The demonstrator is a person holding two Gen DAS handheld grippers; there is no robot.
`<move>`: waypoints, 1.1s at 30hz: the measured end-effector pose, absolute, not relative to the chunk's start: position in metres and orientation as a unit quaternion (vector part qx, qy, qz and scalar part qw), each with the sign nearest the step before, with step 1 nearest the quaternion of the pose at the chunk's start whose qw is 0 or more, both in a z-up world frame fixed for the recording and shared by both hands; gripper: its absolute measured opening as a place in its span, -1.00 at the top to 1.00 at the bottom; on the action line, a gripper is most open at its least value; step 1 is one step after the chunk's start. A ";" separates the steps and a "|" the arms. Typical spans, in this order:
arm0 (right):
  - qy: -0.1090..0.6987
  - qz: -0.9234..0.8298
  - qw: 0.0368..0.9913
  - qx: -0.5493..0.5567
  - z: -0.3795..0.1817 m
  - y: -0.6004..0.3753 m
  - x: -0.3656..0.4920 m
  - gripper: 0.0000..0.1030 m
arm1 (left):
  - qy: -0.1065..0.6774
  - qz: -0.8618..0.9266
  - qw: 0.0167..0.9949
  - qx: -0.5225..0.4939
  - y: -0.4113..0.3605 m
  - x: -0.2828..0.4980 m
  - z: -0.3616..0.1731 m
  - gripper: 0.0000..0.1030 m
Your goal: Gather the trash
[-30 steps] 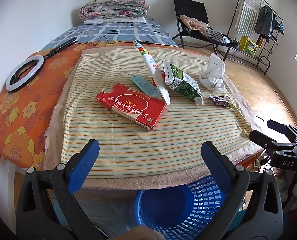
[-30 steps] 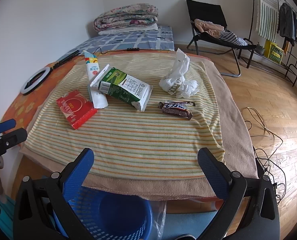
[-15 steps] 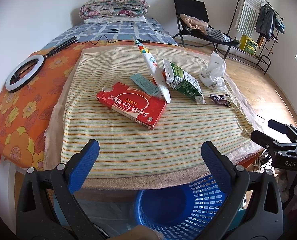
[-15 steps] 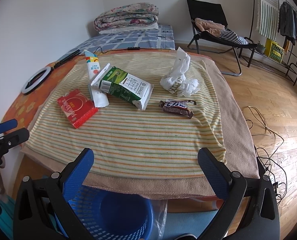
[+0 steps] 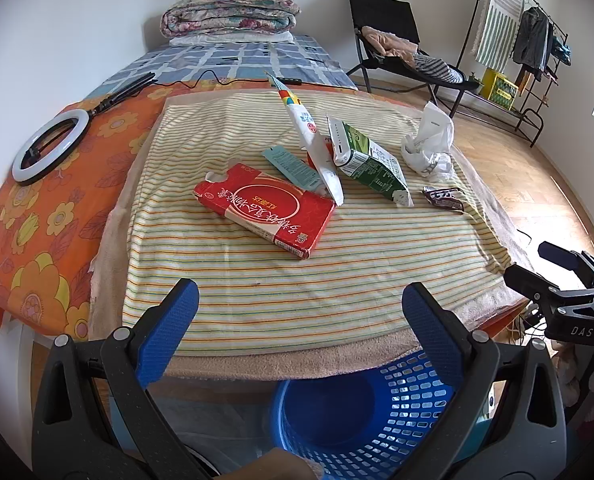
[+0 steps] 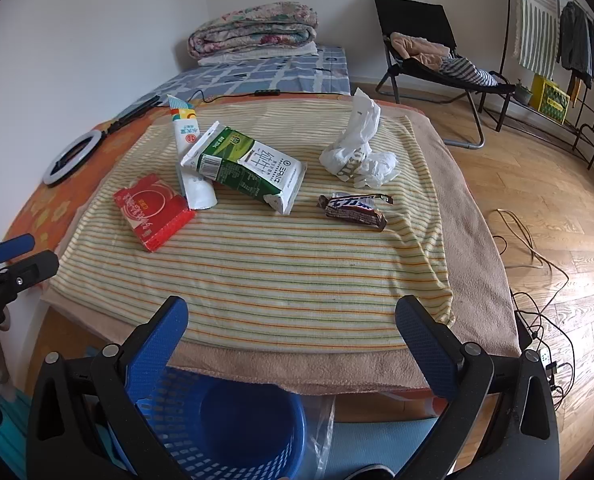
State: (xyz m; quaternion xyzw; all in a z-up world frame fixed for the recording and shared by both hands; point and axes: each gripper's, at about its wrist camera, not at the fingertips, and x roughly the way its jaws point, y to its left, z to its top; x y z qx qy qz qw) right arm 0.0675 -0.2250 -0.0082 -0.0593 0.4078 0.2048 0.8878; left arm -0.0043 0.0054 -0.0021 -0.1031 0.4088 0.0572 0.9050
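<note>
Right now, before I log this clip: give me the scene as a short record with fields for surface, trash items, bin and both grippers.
surface: striped cloth over a table
trash on cloth: red box; green carton; white tube; teal packet; crumpled white bag; candy bar wrapper
bin: blue basket on the floor below the near table edge, no trash visible inside
left gripper: open, holding nothing, short of the trash
right gripper: open, holding nothing, short of the trash
collected so far: nothing visible
</note>
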 end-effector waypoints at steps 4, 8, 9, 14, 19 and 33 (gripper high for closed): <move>0.408 0.205 0.888 -0.059 -0.008 -0.225 0.068 -0.99 | 0.409 0.057 0.905 -0.102 0.005 -0.004 -0.002 -1.00; 0.407 0.206 0.888 -0.058 -0.008 -0.225 0.068 -0.99 | 0.409 0.059 0.905 -0.101 0.006 -0.004 -0.002 -1.00; 0.405 0.208 0.889 -0.056 -0.008 -0.226 0.068 -0.99 | 0.409 0.061 0.905 -0.099 0.007 -0.004 -0.001 -1.00; 0.393 0.208 0.895 -0.034 -0.011 -0.244 0.073 -0.99 | 0.405 0.060 0.909 -0.080 0.015 0.000 -0.001 -1.00; 0.406 0.195 0.893 -0.024 -0.018 -0.260 0.088 -0.99 | 0.406 0.049 0.910 -0.071 0.020 0.012 0.002 -1.00; 0.444 0.219 0.868 -0.030 -0.021 -0.267 0.156 -0.99 | 0.408 0.044 0.903 -0.124 0.046 0.073 0.020 -0.76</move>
